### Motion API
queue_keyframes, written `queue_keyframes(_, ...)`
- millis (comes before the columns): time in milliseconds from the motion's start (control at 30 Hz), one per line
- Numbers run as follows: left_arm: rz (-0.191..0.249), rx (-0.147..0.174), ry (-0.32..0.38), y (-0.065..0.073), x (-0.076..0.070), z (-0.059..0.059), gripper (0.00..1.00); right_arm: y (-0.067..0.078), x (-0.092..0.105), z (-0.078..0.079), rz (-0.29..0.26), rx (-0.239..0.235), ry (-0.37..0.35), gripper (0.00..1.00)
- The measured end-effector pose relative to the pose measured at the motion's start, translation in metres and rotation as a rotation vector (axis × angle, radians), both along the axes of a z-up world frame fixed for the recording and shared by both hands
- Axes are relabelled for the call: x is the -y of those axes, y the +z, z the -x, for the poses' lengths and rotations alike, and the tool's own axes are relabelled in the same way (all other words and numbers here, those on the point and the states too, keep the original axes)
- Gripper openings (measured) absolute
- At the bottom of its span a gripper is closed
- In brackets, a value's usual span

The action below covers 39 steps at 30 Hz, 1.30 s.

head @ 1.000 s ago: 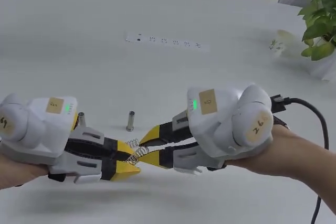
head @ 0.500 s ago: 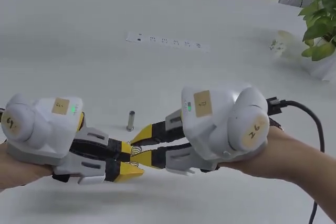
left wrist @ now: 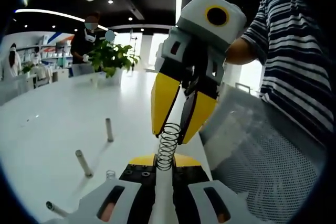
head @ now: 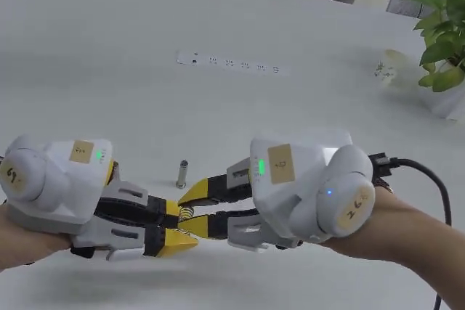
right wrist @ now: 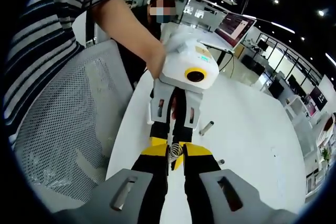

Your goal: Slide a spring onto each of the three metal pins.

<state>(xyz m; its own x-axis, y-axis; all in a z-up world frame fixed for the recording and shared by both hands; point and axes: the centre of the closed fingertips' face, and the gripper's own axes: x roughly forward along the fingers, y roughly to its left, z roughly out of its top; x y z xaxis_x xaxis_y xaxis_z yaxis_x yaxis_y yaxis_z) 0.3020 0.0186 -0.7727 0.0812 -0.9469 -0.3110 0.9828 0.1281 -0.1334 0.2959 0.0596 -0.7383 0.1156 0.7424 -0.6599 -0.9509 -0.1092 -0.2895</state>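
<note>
A small metal spring (head: pixel 187 213) hangs in the air between the two grippers, whose yellow tips meet over the table's near edge. My left gripper (head: pixel 182 224) is shut on one end of the spring (left wrist: pixel 167 148). From the opposite side my right gripper (head: pixel 190 213) pinches the other end, its jaws narrowed around the coils (right wrist: pixel 174 157). One upright metal pin (head: pixel 182 173) stands on the white table just behind the tips. In the left gripper view three bare pins stand in a row (left wrist: pixel 109 129) (left wrist: pixel 84 163) (left wrist: pixel 54 209).
A white power strip (head: pixel 227 62) lies at the table's far middle. A potted plant (head: pixel 445 41) stands at the far right. The right gripper's black cable (head: pixel 414 172) trails off to the right. A grey mesh chair (left wrist: pixel 262 145) sits beside the table.
The right gripper's jaws have narrowed from wide open onto the spring. Both grippers have drawn closer together and a little lower in the picture.
</note>
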Motion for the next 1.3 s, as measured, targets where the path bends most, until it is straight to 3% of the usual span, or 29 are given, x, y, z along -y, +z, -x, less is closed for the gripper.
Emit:
queue_keyframes(667, 0.012, -0.023, 0.032, 0.0036, -0.0028, -0.0027, 0.04, 0.0053, -0.0025, 0.0003, -0.003, 0.021, 0.014, 0.08)
queue_keyframes(1300, 0.024, -0.039, 0.069, 0.0061, -0.0096, -0.0081, 0.16, 0.0055, -0.0037, -0.0029, 0.005, 0.033, 0.004, 0.08)
